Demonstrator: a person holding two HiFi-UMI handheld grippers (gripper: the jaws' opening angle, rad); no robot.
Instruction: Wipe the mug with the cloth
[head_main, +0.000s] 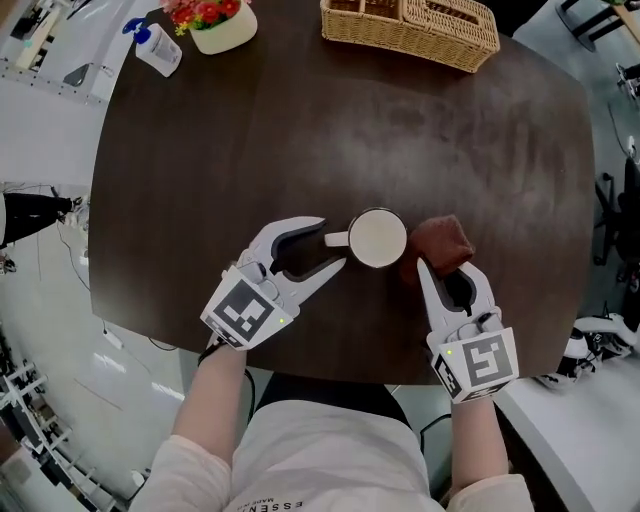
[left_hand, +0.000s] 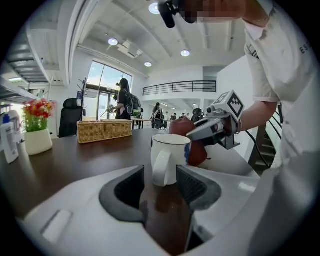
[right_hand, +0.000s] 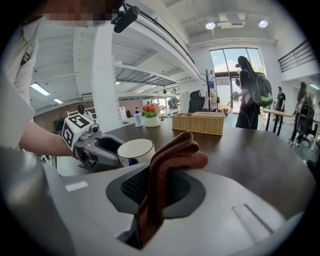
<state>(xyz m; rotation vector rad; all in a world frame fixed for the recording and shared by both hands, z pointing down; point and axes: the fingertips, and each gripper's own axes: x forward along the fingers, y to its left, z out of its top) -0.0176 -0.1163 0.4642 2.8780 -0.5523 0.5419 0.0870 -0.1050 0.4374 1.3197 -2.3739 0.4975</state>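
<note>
Head view takes in a dark, rounded tabletop (head_main: 300, 130). At its far edge sits a wicker basket (head_main: 400, 42), split into compartments that hold dark things (too cropped to name).

Toward the near edge, about midway along it, the left gripper (head_main: 333, 242) lies low with its jaws spread apart. The left gripper view shows the handle (left_hand: 161, 167) of the mug (left_hand: 170, 157) standing between the jaw tips, with neither pad clearly pressing on it. The right gripper (head_main: 447, 272) comes in from the near right, its jaws closed tight on the cloth (right_hand: 170, 165). This is a rust-brown, folded piece that bunches out past the fingertips.

The mug (head_main: 378, 238) is white and stands upright on the tabletop between the two grippers, handle pointing left. Its inside is pale and bare. The cloth (head_main: 442, 243) sits just beside the mug's right wall and looks to be touching it.

At the far left corner a white pot (head_main: 222, 38) holds red flowers (head_main: 205, 12). Just beside it, at the very edge, is a small white bottle (head_main: 158, 47) with a blue top.
</note>
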